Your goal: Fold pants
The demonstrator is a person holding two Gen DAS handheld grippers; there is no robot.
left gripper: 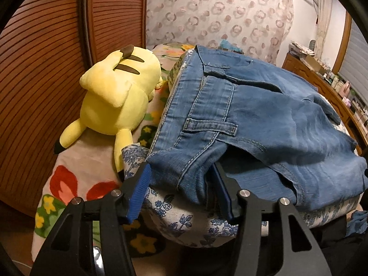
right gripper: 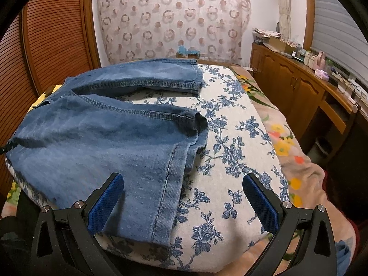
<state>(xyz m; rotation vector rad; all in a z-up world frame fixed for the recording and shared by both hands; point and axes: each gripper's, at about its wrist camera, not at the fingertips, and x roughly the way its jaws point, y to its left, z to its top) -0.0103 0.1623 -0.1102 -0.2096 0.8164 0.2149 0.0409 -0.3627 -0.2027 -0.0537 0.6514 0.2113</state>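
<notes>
Blue jeans [left gripper: 253, 115] lie spread over a pad with a white and blue flower print [left gripper: 179, 225]. My left gripper [left gripper: 181, 184] is at the pad's near edge. Its blue pads [left gripper: 140, 191] press from both sides on a bunched corner of the waistband, just below a belt loop. In the right wrist view the two legs of the jeans [right gripper: 92, 138] run away from me across the flowered pad [right gripper: 230, 138]. My right gripper [right gripper: 184, 197] stands wide open over the nearer leg's hem. Its left fingertip [right gripper: 105, 202] hovers above the denim and grips nothing.
A yellow plush toy [left gripper: 115, 92] lies on the flowered blanket [left gripper: 76, 168] just left of the jeans. Brown slatted doors [left gripper: 34, 80] close off the left side. A wooden cabinet [right gripper: 287, 87] with clutter on top runs along the right. A patterned curtain [right gripper: 172, 23] hangs behind.
</notes>
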